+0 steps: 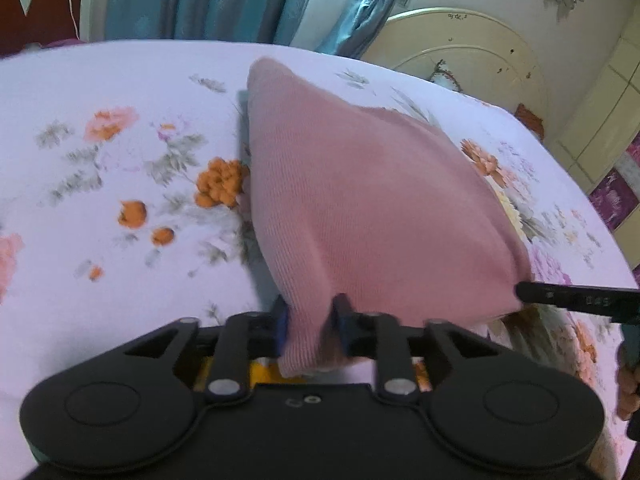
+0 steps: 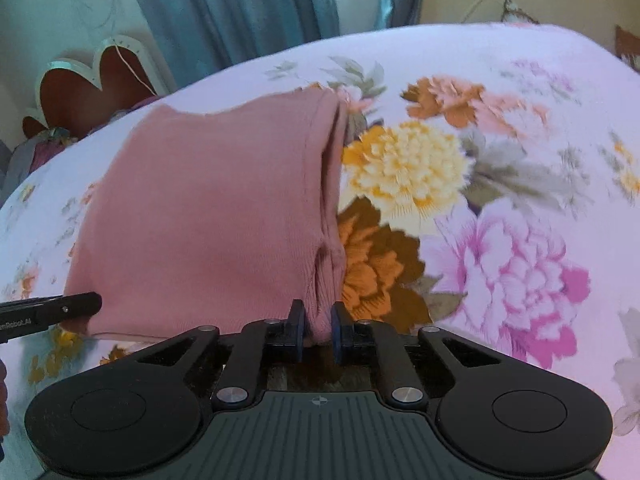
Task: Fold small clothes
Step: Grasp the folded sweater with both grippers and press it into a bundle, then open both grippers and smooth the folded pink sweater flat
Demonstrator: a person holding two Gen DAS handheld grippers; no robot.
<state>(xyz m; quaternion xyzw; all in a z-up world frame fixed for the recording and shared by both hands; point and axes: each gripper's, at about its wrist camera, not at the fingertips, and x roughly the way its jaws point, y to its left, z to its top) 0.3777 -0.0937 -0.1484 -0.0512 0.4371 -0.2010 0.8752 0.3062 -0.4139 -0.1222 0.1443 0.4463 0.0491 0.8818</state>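
A small pink ribbed garment (image 1: 360,200) hangs lifted above a floral bed sheet (image 1: 120,160), folded over with its far part sagging to the bed. My left gripper (image 1: 310,324) is shut on its near left corner. My right gripper (image 2: 318,330) is shut on the near right corner of the pink garment (image 2: 208,208), where several hemmed layers stack. The right gripper's finger (image 1: 576,300) shows at the right in the left wrist view. The left gripper's finger (image 2: 52,310) shows at the left in the right wrist view.
The bed sheet (image 2: 500,200) spreads wide on all sides. A cream headboard (image 1: 472,52) stands at the far right, blue curtains (image 1: 224,0) behind the bed, and a red and white chair back (image 2: 92,80) at the far left.
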